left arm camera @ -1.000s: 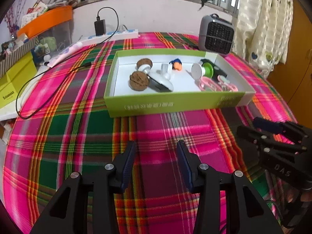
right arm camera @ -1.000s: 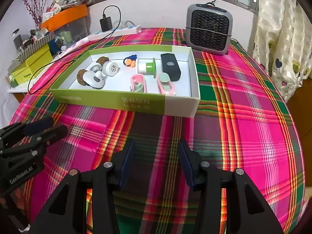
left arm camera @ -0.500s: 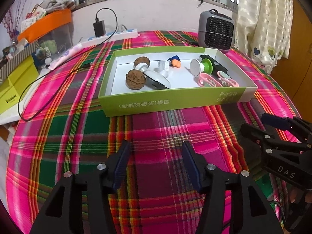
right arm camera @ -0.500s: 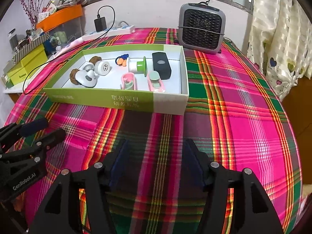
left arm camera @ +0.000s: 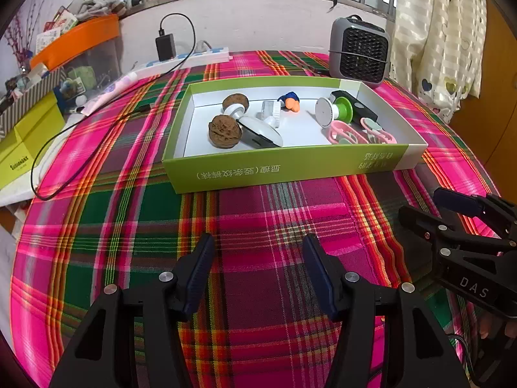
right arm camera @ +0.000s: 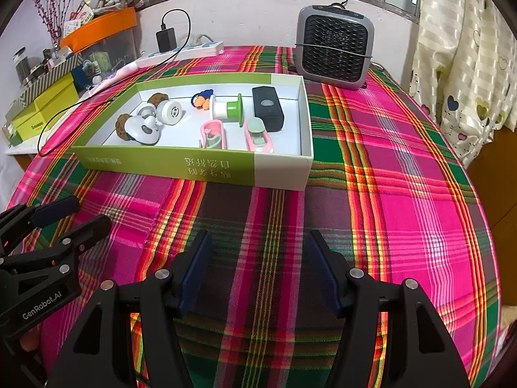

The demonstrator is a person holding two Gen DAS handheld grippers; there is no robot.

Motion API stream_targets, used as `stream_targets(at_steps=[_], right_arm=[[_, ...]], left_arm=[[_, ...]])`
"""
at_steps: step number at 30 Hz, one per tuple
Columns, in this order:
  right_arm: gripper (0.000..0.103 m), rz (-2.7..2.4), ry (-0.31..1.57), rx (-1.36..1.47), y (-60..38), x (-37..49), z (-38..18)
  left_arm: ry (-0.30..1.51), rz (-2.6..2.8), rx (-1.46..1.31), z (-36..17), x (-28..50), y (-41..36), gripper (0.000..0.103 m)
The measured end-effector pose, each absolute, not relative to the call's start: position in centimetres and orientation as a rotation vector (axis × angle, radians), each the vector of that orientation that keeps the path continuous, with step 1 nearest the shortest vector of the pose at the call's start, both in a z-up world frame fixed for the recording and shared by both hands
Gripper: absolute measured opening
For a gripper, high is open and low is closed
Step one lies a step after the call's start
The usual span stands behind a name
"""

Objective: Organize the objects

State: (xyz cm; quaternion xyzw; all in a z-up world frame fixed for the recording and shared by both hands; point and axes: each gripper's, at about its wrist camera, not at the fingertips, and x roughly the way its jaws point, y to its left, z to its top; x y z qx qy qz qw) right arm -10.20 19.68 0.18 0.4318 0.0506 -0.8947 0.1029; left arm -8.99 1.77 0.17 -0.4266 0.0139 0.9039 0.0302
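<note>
I find both grippers held low over the plaid tablecloth [left arm camera: 258,213], short of the green box [left arm camera: 284,169], which sits toward the far middle of the table with its printed long side facing me. My left gripper [left arm camera: 258,268] has its jaws spread wide and nothing between them; only cloth shows in the gap. My right gripper [right arm camera: 258,265] is in the same condition: jaws wide apart, holding nothing. Each gripper also appears at the edge of the other's view, and neither touches the box. All the small items lie inside the box on its white floor. At the left end I note two walnuts [left arm camera: 225,132], the nearer one touching a white rounded gadget [left arm camera: 261,131], with a white ribbed wheel [right arm camera: 168,112] just beside them. Toward the middle lies a small orange and blue toy [left arm camera: 290,102], and next to it a white and green spool [left arm camera: 334,111] on its side. A black rectangular device [right arm camera: 267,113] rests against the right-hand wall of the box. Two pink clips [right arm camera: 213,135] lie side by side near the front wall, in front of the spool and the black device. Outside the box, a grey heater [right arm camera: 334,51] stands at the far right of the table, and a white power strip [left arm camera: 190,59] with a black charger [left arm camera: 165,47] plugged in lies along the back wall. A yellow carton [left arm camera: 29,142] sits off the table's left edge.
</note>
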Motion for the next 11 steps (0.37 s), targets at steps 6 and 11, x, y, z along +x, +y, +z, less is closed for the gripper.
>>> stream_targets(at_steps=[6,11], right_arm=[[0.061,-2.64,0.149,1.274,19.69,-10.21,0.19],[0.061,-2.64,0.149,1.274,19.73,-10.2,0.21]], left_arm=[[0.039,2.789,-1.316,0.16,-8.99,1.82,0.056],[0.038,2.791,-1.317,0.13,-8.96,1.84,0.056]])
